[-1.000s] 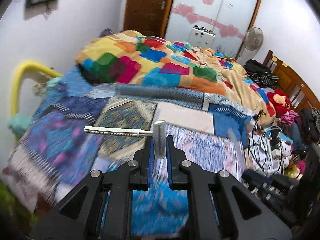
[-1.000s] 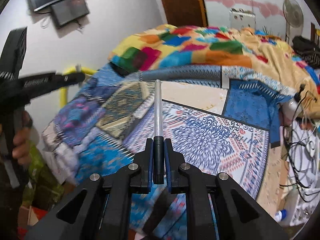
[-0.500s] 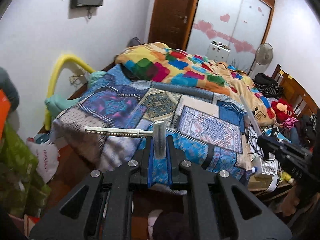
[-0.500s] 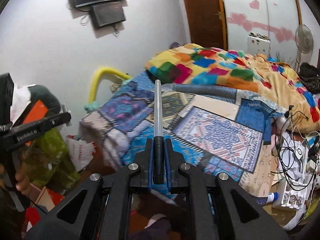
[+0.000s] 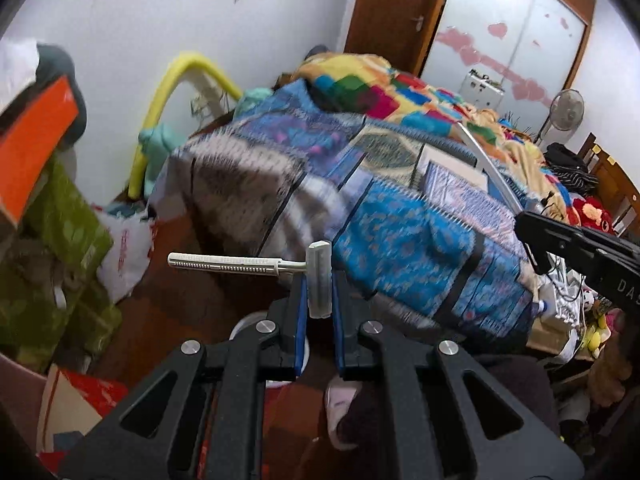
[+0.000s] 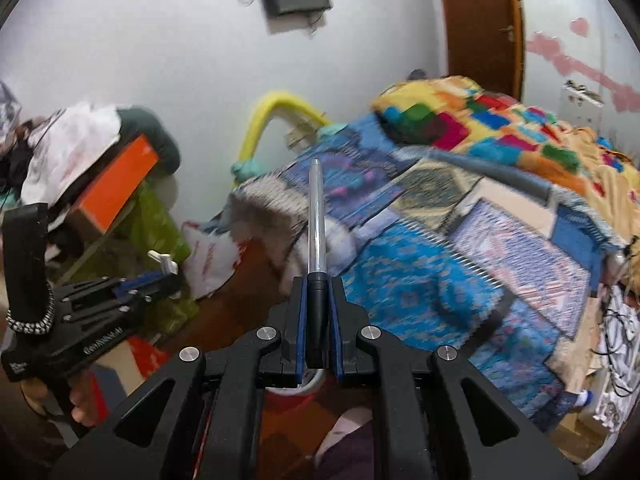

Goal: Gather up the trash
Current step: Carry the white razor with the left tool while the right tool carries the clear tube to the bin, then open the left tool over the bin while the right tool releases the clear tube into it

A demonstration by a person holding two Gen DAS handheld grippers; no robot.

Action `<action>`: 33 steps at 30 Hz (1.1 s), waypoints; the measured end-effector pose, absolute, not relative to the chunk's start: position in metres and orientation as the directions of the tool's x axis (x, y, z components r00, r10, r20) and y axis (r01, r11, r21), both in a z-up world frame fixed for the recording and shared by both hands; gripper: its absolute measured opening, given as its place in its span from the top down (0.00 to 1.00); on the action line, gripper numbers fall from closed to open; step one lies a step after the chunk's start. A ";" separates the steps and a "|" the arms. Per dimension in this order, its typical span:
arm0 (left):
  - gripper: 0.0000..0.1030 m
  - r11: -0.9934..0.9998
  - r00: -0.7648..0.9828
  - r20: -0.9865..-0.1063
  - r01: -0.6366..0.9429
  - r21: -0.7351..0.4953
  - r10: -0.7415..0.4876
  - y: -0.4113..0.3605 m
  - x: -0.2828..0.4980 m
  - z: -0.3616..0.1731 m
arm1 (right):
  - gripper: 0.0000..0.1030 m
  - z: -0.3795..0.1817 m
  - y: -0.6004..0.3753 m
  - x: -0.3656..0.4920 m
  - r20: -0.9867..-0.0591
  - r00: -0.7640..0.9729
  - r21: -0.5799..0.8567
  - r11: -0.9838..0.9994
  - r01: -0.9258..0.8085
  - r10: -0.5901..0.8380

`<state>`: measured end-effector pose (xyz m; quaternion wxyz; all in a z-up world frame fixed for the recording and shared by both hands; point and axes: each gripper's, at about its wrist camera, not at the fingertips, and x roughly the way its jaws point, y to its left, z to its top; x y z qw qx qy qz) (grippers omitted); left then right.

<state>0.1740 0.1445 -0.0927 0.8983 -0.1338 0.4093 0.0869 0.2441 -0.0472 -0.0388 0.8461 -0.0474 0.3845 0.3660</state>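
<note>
Grippers are both carrying trash above the floor. Left gripper (image 5: pixel 319 300) is clamping a disposable razor (image 5: pixel 319 280) by its head, handle jutting leftward. Right gripper (image 6: pixel 318 320) is pinching a clear pen (image 6: pixel 316 232) by its black end, barrel pointing ahead. Beyond, a patchwork bedspread (image 5: pixel 400 240) is covering the bed.

walls white (image 5: pixel 120 40) | door brown (image 5: pixel 394 8) | bed (image 5: pixel 400 200) patchwork-covered | floor brown (image 5: pixel 168 312)
</note>
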 end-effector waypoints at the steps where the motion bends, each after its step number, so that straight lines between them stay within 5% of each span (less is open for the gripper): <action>1: 0.90 0.948 0.643 -0.764 -0.269 -0.169 0.046 0.147 0.173 -0.099 | 0.91 -0.044 -0.040 0.243 -0.695 0.421 0.201 0.720 -0.664 0.583; 19: 0.90 0.910 0.458 -0.885 -0.329 -0.253 -0.081 0.192 0.197 -0.240 | 0.91 -0.184 0.083 0.260 -0.891 0.069 0.255 0.622 -0.740 0.448; 33: 0.90 0.851 0.415 -0.900 -0.415 -0.321 -0.137 0.220 0.216 -0.285 | 0.87 -0.247 0.131 0.289 -0.917 -0.074 0.320 0.608 -0.726 0.393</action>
